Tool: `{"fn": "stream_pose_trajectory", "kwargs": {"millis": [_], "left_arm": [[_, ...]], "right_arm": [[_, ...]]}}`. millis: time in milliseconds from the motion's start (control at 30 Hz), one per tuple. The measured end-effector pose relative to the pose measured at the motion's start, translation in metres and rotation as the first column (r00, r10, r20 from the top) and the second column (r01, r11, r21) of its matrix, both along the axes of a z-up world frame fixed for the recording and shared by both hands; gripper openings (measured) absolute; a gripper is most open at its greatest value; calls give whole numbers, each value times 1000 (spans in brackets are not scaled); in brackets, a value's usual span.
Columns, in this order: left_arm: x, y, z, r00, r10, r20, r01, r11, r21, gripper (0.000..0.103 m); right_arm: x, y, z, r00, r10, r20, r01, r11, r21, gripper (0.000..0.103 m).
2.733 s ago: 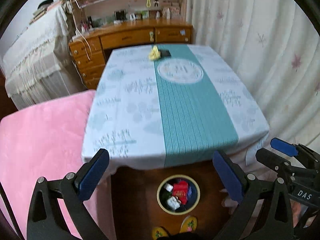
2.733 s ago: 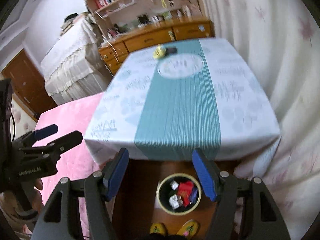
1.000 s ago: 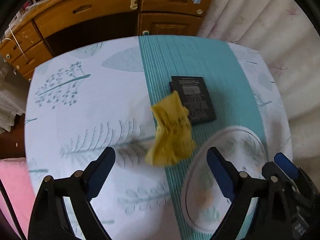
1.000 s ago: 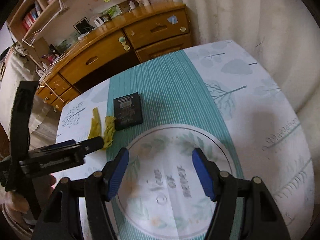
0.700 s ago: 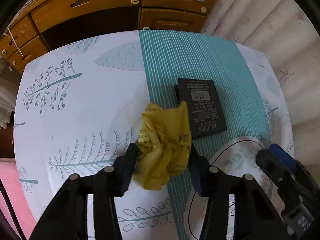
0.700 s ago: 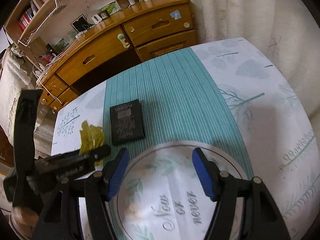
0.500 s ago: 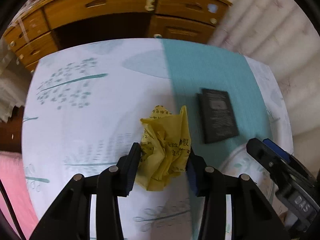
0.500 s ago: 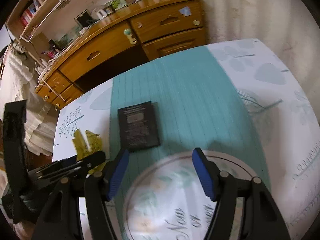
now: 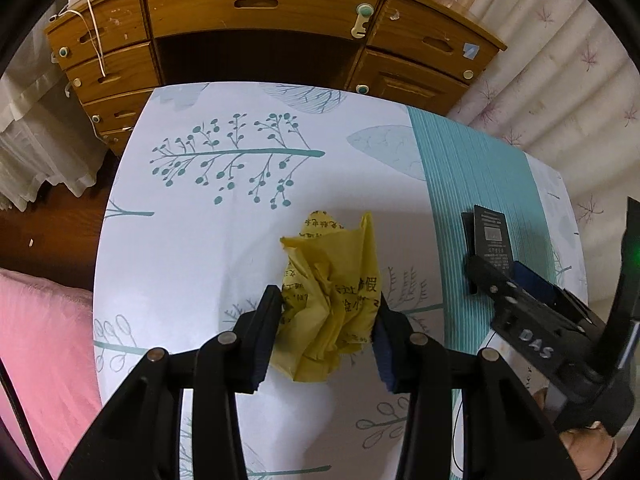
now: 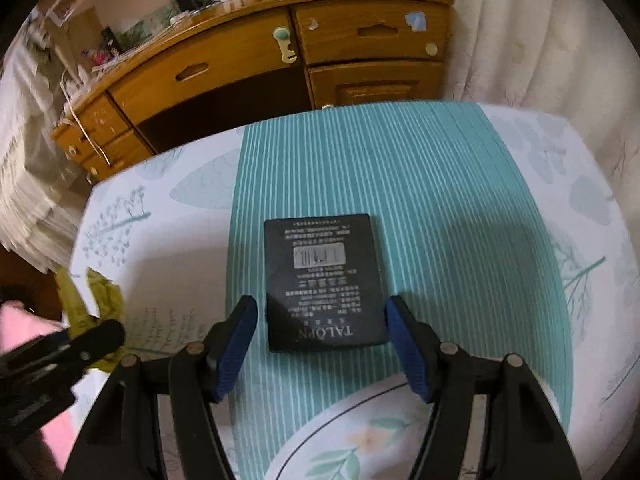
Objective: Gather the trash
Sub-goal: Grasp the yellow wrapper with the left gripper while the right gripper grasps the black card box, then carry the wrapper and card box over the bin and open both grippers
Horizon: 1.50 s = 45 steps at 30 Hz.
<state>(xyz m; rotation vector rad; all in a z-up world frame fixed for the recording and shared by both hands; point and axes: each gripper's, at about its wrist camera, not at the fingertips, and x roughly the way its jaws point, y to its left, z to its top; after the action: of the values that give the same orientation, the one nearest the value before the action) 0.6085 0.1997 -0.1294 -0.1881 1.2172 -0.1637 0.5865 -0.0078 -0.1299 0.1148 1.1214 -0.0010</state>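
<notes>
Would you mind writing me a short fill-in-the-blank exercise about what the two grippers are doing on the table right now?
1. The left gripper is shut on a crumpled wad of ____ paper.
2. The right gripper is open, with a flat ____ box between its fingers.
3. That box lies on the tablecloth's ____ striped band.
4. Beyond the table stands a wooden ____.

Missing words: yellow; black; teal; desk

The right hand-held gripper [image 10: 322, 336] has its blue-padded jaws spread on either side of a flat black box [image 10: 325, 282] lying on the teal stripe of the tabletop [image 10: 440, 208]. At far left, the left hand-held gripper [image 10: 94, 338] pinches crumpled yellow paper [image 10: 102, 294]. A wooden desk [image 10: 248, 60] stands behind.
</notes>
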Motion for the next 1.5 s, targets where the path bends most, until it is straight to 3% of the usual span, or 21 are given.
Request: {"fn": "stream_pose_trajectory", "kwargs": {"millis": [167, 300, 433, 600, 767, 967, 1133, 1333, 1500], "left_arm": [[-9, 1, 3, 1000, -8, 11, 8, 1000, 2, 41], [-24, -1, 11, 999, -21, 29, 21, 1000, 16, 41], [-50, -4, 22, 999, -31, 44, 31, 999, 19, 41], [-101, -13, 42, 998, -35, 58, 34, 999, 9, 41], [-180, -33, 68, 994, -55, 93, 54, 998, 14, 41], [-298, -68, 99, 989, -61, 134, 60, 998, 14, 41], [-399, -100, 119, 984, -52, 171, 51, 999, 10, 41], [-499, -125, 127, 987, -73, 146, 71, 997, 16, 41], [-557, -135, 125, 989, -115, 96, 112, 993, 29, 41]], "right_arm": [[-3, 8, -2, 1000, 17, 13, -15, 996, -91, 60], [-18, 5, -2, 999, 30, 24, -27, 994, -107, 59], [-41, -6, 6, 999, 18, 38, -15, 998, -69, 59], [-96, -26, 34, 997, -7, 76, 1, 998, 69, 59], [-164, -46, 62, 993, -4, 114, -15, 986, 168, 59], [-285, -79, 100, 983, 41, 181, -89, 960, 267, 59], [-379, -104, 117, 968, 115, 224, -179, 938, 296, 59], [-473, -128, 125, 960, 197, 197, -251, 918, 308, 59], [-539, -139, 115, 962, 239, 133, -270, 908, 321, 59]]}}
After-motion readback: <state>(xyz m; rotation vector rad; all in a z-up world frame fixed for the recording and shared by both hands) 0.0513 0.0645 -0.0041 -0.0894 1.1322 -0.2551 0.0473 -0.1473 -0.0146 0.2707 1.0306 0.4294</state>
